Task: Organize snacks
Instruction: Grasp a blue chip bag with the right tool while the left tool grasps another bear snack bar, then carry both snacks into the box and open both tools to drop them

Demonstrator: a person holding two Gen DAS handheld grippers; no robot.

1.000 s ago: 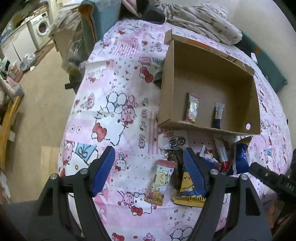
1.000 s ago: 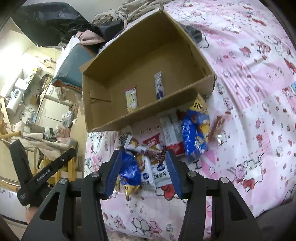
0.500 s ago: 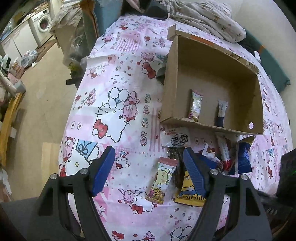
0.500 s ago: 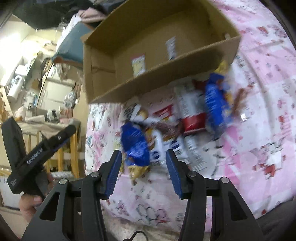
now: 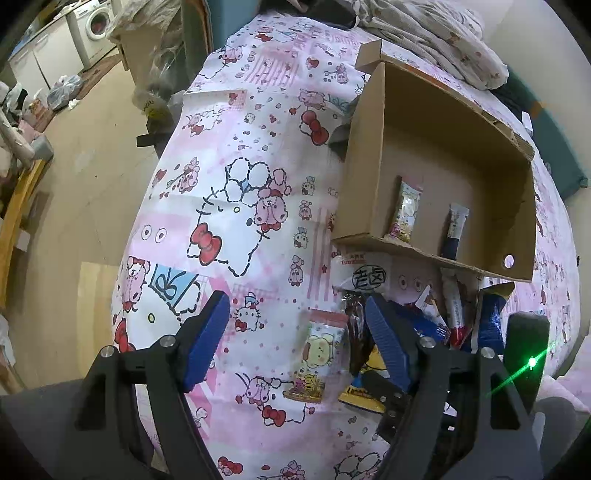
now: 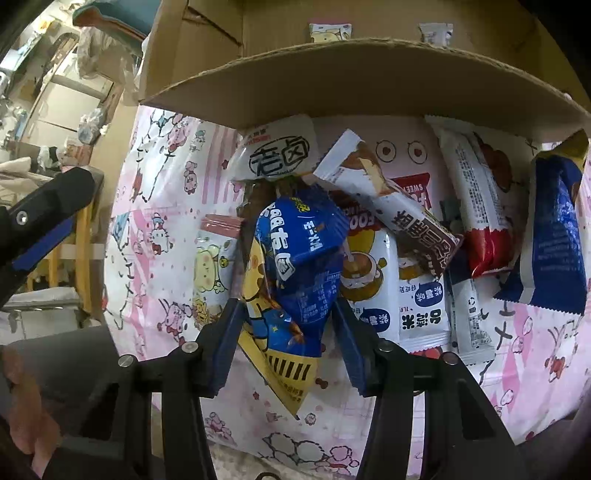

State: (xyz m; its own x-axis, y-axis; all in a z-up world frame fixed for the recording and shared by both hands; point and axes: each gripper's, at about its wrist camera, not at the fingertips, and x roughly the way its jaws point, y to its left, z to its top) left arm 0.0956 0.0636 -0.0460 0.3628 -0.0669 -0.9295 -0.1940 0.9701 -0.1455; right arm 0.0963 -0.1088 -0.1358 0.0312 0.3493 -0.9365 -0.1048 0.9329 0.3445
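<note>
A cardboard box (image 5: pixel 365 155) lies on the pink cartoon-print cloth with two snack packets (image 5: pixel 406 208) inside. A pile of snack packets (image 6: pixel 413 236) lies in front of its near wall (image 6: pixel 369 81). My right gripper (image 6: pixel 286 314) is low over the pile, its open jaws on either side of a blue and yellow snack bag (image 6: pixel 295 273), not clamped. My left gripper (image 5: pixel 295 317) is open and empty, above a pink-topped packet with a yellow cartoon dog (image 5: pixel 317 358). The right gripper's black fingers (image 5: pixel 384 387) show in the left wrist view at the pile.
The cloth (image 5: pixel 240 206) covers a rounded surface whose left edge drops to a wooden floor (image 5: pixel 85 166). A washing machine (image 5: pixel 94 29) and bags stand far left. Crumpled bedding (image 5: pixel 436 33) lies behind the box. The left gripper's finger (image 6: pixel 44 221) shows at the left.
My right gripper has dropped down close to the pile and its jaws now straddle the blue and yellow bag. The left gripper has stayed nearly still, open.
</note>
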